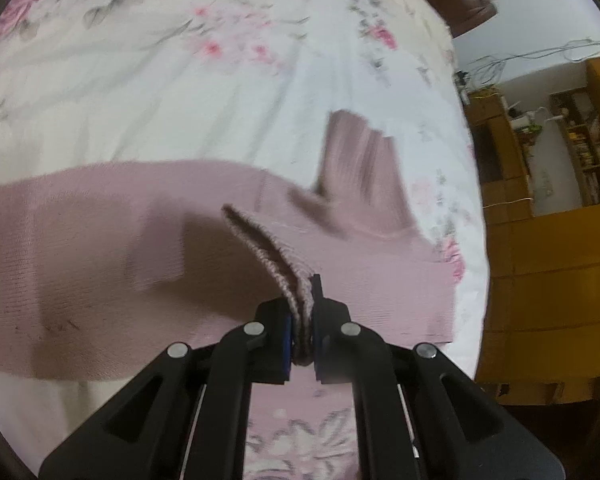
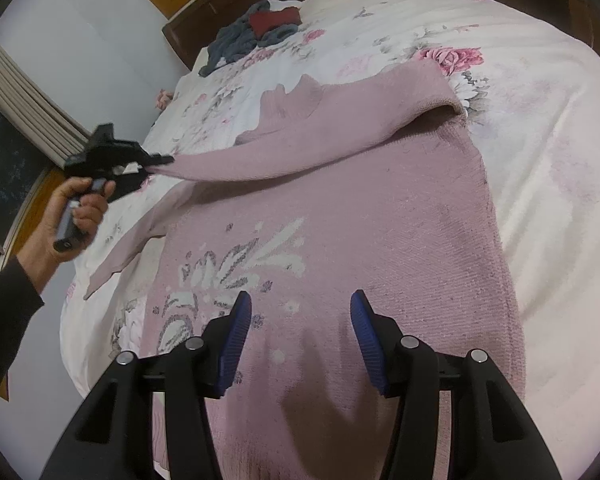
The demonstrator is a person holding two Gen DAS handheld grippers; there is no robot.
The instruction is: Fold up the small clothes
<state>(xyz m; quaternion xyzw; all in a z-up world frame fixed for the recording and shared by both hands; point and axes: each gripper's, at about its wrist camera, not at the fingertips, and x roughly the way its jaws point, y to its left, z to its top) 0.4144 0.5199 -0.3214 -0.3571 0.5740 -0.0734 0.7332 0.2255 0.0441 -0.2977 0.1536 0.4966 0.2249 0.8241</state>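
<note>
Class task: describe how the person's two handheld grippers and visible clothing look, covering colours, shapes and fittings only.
Both the left gripper and right gripper have black angular linkage arms with round silver pivot pins and ribbed blue finger pads. The visible sleeve is dark.

A sweater [image 2: 340,216] lies spread flat on a bed [image 2: 560,160]. Its sleeve [image 2: 300,148] is drawn across the body toward the left, where the left gripper [image 2: 156,162], held in a person's hand [image 2: 80,208], pinches its cuff [image 1: 300,312]. The right gripper [image 2: 300,336] hangs over the sweater's near end, jaws apart. A heap of clothes [image 2: 252,36] sits at the bed's far end, before the headboard [image 2: 188,36].
</note>
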